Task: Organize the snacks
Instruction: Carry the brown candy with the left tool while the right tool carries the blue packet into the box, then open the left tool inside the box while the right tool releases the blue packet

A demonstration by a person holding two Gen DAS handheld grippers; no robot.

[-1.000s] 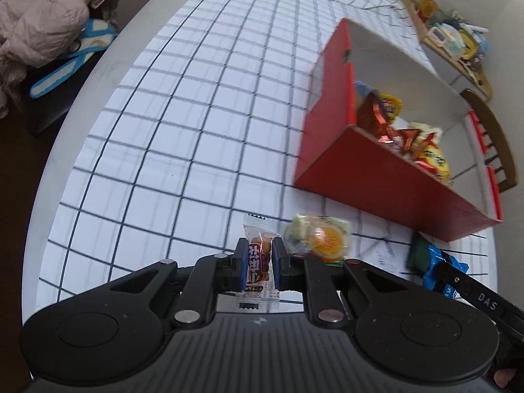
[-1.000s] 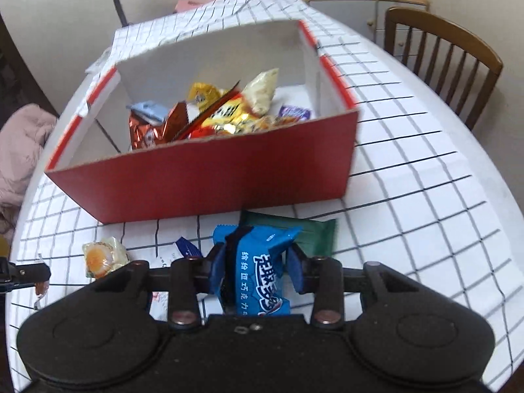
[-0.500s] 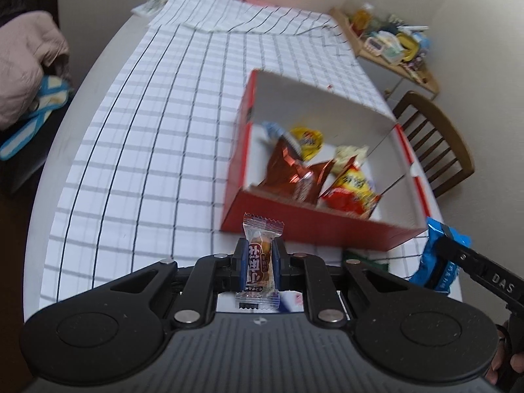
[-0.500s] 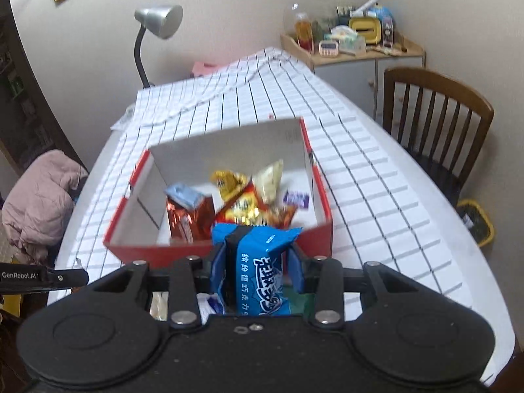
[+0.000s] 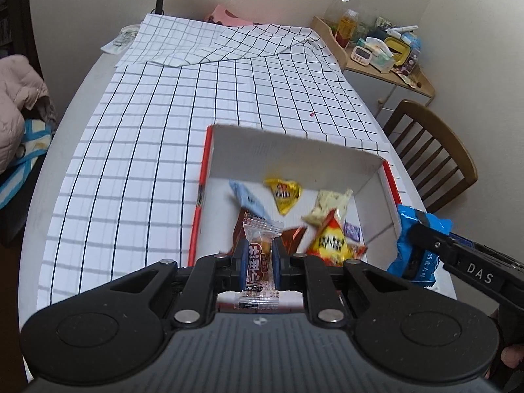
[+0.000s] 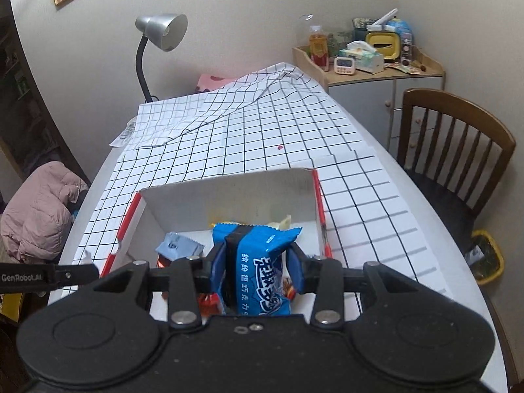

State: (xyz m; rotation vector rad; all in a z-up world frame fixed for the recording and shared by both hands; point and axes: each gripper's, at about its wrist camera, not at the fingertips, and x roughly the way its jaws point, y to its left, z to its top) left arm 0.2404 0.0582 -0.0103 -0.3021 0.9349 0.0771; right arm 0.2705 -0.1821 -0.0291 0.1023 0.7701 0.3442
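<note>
My left gripper [image 5: 258, 262] is shut on a small clear-wrapped candy [image 5: 260, 239] and holds it high over the near edge of the red box [image 5: 294, 150]. The box has white inner walls and holds several snack packets [image 5: 327, 239]. My right gripper [image 6: 258, 265] is shut on a blue snack packet [image 6: 258, 262], also held above the box [image 6: 229, 190]. In the left wrist view the right gripper [image 5: 425, 239] and its blue packet [image 5: 416, 245] show at the box's right side. The left gripper's finger [image 6: 49, 275] shows at the left edge of the right wrist view.
The box stands on a white checked tablecloth [image 5: 147, 131] on a round table. A wooden chair [image 6: 458, 150] stands at the right, with a cluttered cabinet [image 6: 376, 65] behind it. A desk lamp [image 6: 157, 39] is at the far end. A pink jacket [image 6: 39, 206] lies left.
Both grippers have risen from the table with their snacks and moved forward over the box. The orange candy and green packet on the cloth have dropped out of view.
</note>
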